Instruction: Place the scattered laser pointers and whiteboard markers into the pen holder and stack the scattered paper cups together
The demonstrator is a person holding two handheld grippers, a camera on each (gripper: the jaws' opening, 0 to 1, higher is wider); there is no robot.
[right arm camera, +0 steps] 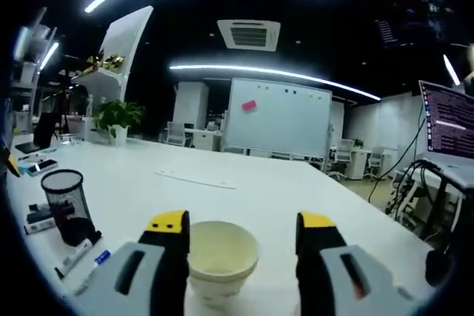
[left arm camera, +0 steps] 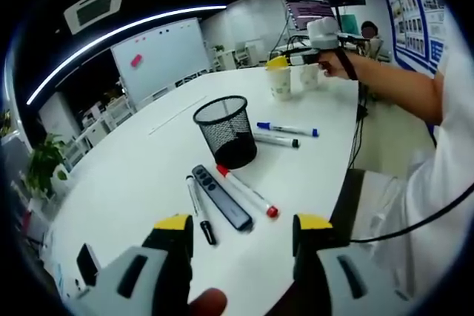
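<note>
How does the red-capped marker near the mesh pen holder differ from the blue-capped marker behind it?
The red-capped marker lies on the near side of the pen holder, beside the dark laser pointer; the blue-capped marker lies on the far side, next to another marker. Their caps differ, red against blue. The red one runs diagonally in the left gripper view; the blue one lies nearly level across it. Both have white barrels and lie flat on the white table, outside the holder.

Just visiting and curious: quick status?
Left gripper open above markers. Right gripper open around paper cup, not gripping. Pen holder empty-looking. Nothing blocking.
</note>
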